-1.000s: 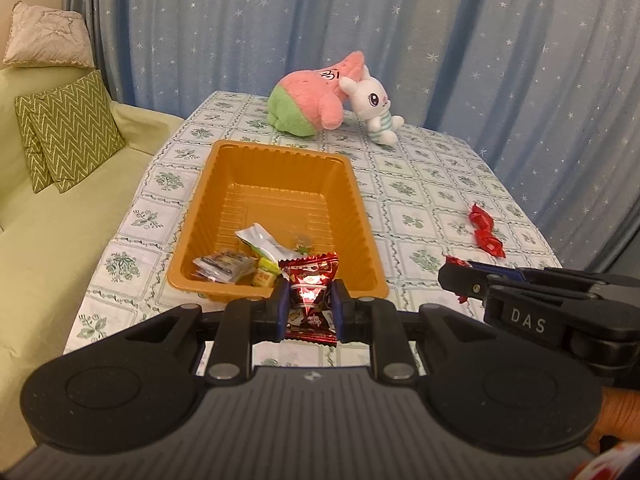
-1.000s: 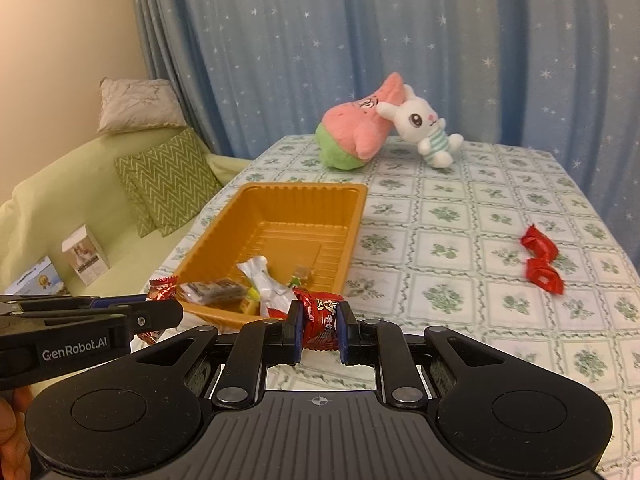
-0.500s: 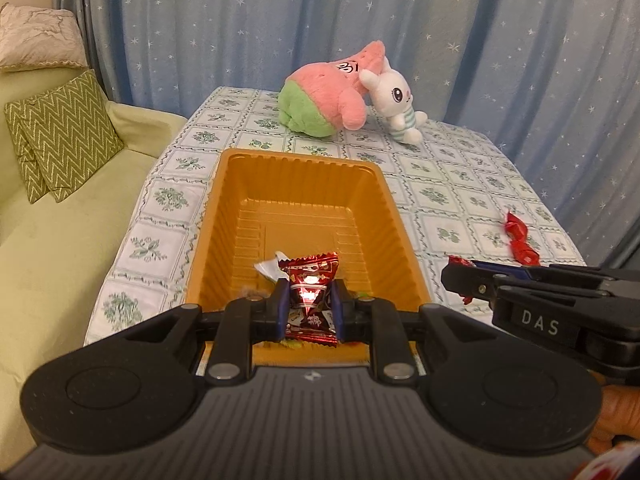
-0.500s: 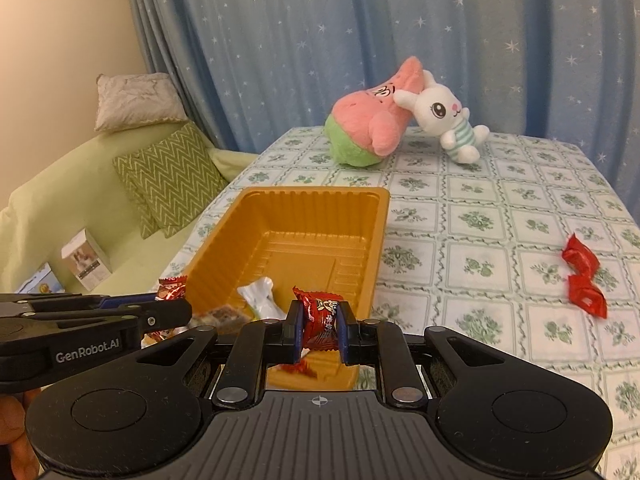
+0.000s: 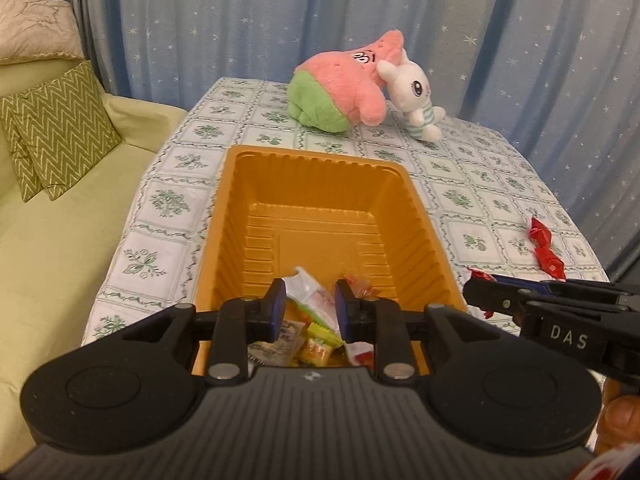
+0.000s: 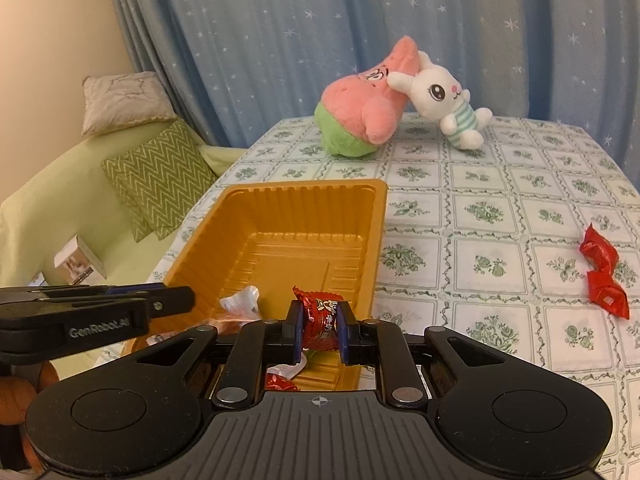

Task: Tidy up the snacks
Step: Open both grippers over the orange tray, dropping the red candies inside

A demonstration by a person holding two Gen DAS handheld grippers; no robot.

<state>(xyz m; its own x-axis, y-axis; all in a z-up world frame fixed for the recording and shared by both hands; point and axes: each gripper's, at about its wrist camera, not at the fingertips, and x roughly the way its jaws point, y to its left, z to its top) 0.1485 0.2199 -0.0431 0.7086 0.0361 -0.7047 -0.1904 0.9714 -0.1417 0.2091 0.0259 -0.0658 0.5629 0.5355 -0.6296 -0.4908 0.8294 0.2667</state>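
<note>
An orange plastic tray (image 5: 316,184) (image 6: 304,200) sits on the tablecloth with several wrapped snacks (image 5: 316,340) piled at its near end. My left gripper (image 5: 308,312) is open and empty above that pile. My right gripper (image 6: 320,326) is shut on a red snack packet (image 6: 322,316) over the tray's near right corner. It shows from the side in the left wrist view (image 5: 480,292). Two red candies (image 6: 602,276) (image 5: 544,244) lie on the table to the right.
A pink and green plush (image 5: 344,88) and a white bunny plush (image 5: 412,96) lie at the table's far end before a blue curtain. A green sofa with zigzag cushions (image 5: 56,128) stands left of the table. A small box (image 6: 80,260) lies by the sofa.
My left gripper has opened and let its red packet fall into the tray. Both grippers moved forward over the tray's near end; the right still holds its packet.
</note>
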